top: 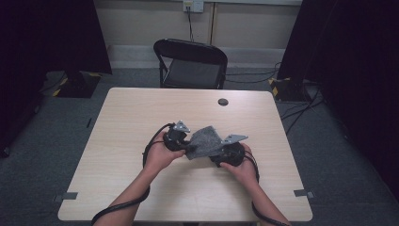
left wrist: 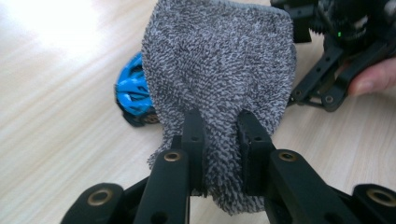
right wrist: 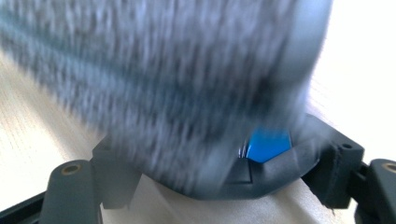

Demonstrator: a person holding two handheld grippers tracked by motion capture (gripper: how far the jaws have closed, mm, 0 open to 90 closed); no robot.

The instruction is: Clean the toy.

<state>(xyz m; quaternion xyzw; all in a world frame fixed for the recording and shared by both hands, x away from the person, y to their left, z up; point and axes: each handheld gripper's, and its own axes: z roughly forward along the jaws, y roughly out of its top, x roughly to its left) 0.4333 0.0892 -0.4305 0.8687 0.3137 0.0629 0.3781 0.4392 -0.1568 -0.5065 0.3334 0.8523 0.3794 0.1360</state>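
Mid-wipe: left gripper (left wrist: 219,140) pinches the grey cloth (left wrist: 219,70) tight, rubbing it over the blue-and-black helmet (left wrist: 133,93) above mid-table (top: 141,108), held in the right gripper's (top: 225,151) wide jaws; set-down left.

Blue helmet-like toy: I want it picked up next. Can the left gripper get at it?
Probably not: the left gripper is shut on the grey cloth, which partly covers the toy.
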